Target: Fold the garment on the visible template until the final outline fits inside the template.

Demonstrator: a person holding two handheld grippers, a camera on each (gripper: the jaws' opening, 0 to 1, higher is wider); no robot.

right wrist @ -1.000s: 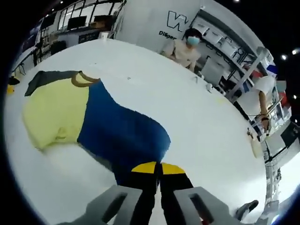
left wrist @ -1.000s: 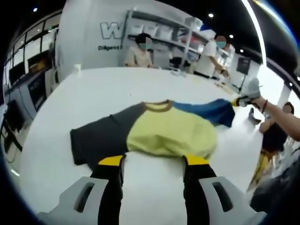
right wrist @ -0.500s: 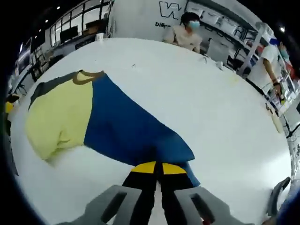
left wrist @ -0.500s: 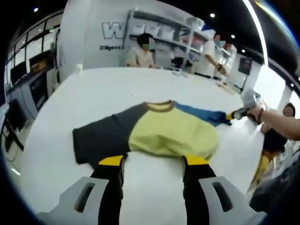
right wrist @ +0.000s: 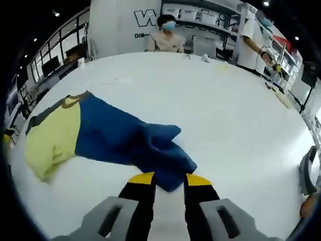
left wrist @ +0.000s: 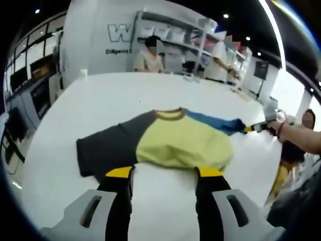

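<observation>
A T-shirt lies flat on the white table (left wrist: 100,100), with a yellow body (left wrist: 180,143), a dark grey sleeve (left wrist: 103,150) and a blue sleeve (left wrist: 215,122). My left gripper (left wrist: 164,173) stands open just short of the yellow hem, only bare table between its jaws. In the right gripper view the blue sleeve (right wrist: 125,138) lies bunched, and its end pokes between the jaws of my open right gripper (right wrist: 170,179). That right gripper (left wrist: 257,127) also appears in the left gripper view, held by a hand at the sleeve's tip.
Two people (right wrist: 165,37) sit or stand at the table's far side, in front of shelves (left wrist: 175,35). A white cup (left wrist: 83,73) stands at the far left edge. Small items (right wrist: 281,95) lie near the far right edge.
My right gripper, shut on the blue sleeve's end before, has opened and let it go; the sleeve now lies bunched on the table. The left gripper has stayed put.
</observation>
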